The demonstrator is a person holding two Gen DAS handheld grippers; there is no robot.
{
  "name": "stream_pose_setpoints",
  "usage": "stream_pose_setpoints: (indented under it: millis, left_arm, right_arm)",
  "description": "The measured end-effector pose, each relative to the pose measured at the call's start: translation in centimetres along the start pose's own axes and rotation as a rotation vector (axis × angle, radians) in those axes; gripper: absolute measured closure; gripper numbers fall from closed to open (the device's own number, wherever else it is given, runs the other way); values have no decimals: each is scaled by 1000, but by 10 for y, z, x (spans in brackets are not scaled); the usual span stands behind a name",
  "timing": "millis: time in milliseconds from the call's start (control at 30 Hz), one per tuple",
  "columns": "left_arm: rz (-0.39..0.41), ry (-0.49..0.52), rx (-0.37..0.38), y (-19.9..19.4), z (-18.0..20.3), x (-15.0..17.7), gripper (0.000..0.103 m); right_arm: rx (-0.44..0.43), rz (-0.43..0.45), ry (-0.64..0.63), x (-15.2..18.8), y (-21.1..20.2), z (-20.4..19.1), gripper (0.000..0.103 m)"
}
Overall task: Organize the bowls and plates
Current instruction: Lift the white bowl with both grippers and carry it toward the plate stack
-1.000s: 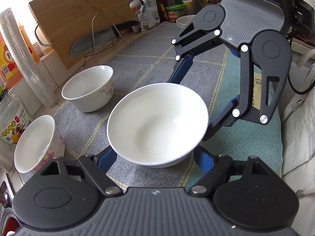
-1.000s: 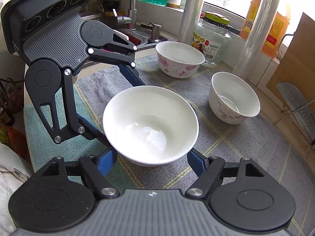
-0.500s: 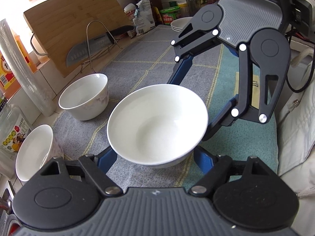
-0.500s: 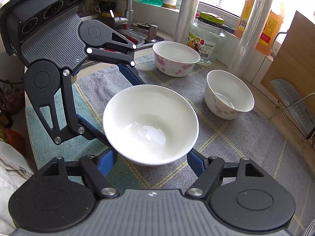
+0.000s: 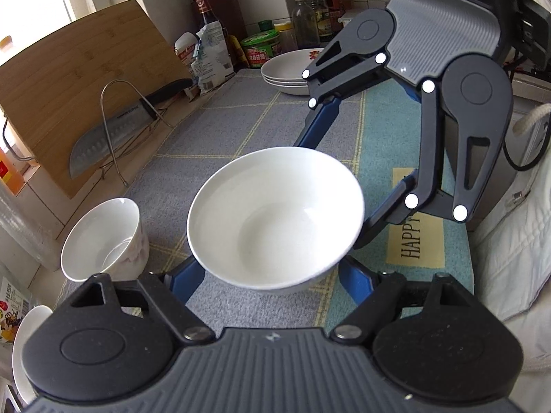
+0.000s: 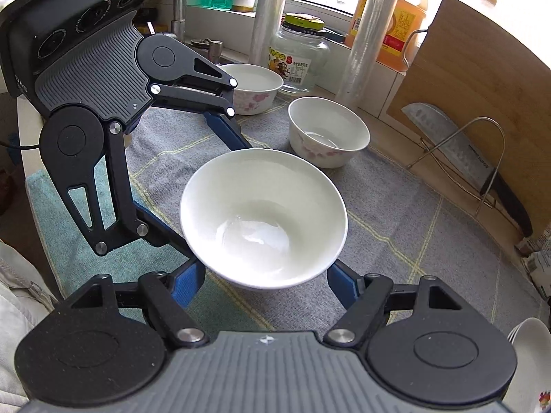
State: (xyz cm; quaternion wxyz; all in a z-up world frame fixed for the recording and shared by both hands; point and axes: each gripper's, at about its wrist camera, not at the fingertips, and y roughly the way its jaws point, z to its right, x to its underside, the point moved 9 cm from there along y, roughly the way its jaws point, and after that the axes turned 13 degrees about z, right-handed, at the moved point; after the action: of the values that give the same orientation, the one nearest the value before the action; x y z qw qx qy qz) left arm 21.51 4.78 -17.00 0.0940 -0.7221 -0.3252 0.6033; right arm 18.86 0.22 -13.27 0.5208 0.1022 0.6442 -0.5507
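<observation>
— While the left wrist view looks down, what's centre frame?
— A plain white bowl (image 5: pixel 275 216), clamped between the left gripper (image 5: pixel 272 280) fingers; the right gripper (image 5: pixel 344 186) grips it from the upper right.
— And the right wrist view?
— Same bowl at centre, a floral bowl (image 6: pixel 329 130) behind it on the grey mat (image 6: pixel 413 213).

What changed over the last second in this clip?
Both claws, left and right, carried the white bowl along the counter toward the stacked plates, leaving the two flowered bowls behind. The grip on the bowl is unchanged.
</observation>
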Motion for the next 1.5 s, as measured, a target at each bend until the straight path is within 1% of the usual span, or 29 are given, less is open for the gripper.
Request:
stream_pose_setpoints:
  millis: [167, 333, 533, 700, 1033, 1367, 1500]
  left_arm:
    - [18, 25, 36, 26, 11, -20, 19]
    - [30, 37, 63, 51, 20, -38, 19]
    - [35, 33, 73, 78, 30, -55, 19]
    - [30, 26, 68, 96, 34, -64, 19]
    - [13, -5, 43, 119, 32, -72, 19]
    - [4, -37, 31, 130, 30, -72, 19]
    - [-4, -50, 35, 131, 30, -69, 19]
  right_arm:
    - [50, -14, 28, 18, -21, 23, 21]
    - [80, -24, 46, 35, -40, 44, 21]
    - [95, -37, 51, 52, -53, 71, 21]
    - [88, -46, 52, 64, -58, 89, 21]
    - [58, -56, 44, 73, -50, 116, 21]
    - [36, -69, 37, 79, -47, 123, 21]
    - [30, -82, 53, 83, -43, 124, 21]
